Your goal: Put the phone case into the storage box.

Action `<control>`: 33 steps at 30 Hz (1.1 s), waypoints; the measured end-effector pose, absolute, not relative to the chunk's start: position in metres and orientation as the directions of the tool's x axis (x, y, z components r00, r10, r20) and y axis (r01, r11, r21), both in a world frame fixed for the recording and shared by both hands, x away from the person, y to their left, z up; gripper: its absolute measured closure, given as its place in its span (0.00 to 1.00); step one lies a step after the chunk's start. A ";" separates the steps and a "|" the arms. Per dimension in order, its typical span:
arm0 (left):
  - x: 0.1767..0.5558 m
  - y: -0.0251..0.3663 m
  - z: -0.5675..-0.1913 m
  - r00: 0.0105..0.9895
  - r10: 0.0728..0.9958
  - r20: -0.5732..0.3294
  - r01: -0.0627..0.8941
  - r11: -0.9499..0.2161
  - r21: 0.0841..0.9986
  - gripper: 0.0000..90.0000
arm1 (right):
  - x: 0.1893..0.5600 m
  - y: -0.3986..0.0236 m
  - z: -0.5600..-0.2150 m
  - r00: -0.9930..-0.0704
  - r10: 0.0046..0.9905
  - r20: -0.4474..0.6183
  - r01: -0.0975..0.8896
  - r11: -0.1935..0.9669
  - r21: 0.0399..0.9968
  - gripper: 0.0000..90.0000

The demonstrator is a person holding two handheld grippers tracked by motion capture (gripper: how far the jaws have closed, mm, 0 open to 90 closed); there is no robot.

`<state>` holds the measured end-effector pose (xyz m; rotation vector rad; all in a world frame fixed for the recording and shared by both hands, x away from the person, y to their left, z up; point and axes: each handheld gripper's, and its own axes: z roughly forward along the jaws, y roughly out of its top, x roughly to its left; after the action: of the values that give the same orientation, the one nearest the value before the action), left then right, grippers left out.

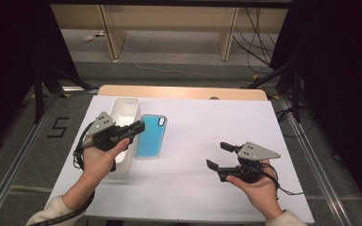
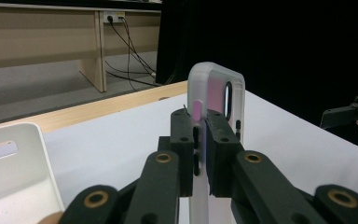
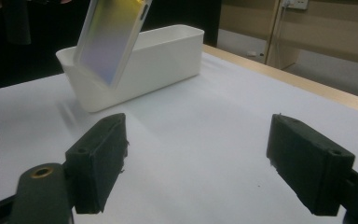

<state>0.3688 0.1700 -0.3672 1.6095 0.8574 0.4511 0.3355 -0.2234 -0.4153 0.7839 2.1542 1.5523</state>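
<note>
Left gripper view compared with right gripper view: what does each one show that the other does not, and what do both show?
Left gripper view: the left gripper shut on the edge of the phone case, jaws pressing both sides, and the case's camera cutout. Right gripper view: the right gripper with jaws wide apart, nothing between them, above the white table. Both: the phone case, the white bin and the table's wooden edge.

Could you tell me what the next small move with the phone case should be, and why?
Probably carry it sideways over the white bin and lower it in. The left gripper is shut on the phone case, held off the table right beside the bin, which stands open at the top. The right gripper hangs open, apart.
</note>
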 end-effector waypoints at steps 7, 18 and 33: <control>0.369 0.175 -0.364 0.646 0.746 -0.163 0.275 -0.027 0.961 0.92 | 0.335 -0.226 -0.417 -0.770 0.637 0.019 0.211 0.228 0.951 0.23; 0.371 0.179 -0.361 0.634 0.757 -0.157 0.264 -0.021 0.964 0.92 | 0.331 -0.230 -0.420 -0.763 0.646 0.029 0.229 0.227 0.947 0.23; 0.374 0.191 -0.353 0.620 0.773 -0.133 0.235 -0.021 0.972 0.92 | 0.326 -0.235 -0.421 -0.746 0.664 0.051 0.250 0.209 0.945 0.21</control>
<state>0.3742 0.1907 -0.3527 1.5749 0.8645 0.5278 0.3259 -0.2347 -0.4213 0.8529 2.1227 1.5509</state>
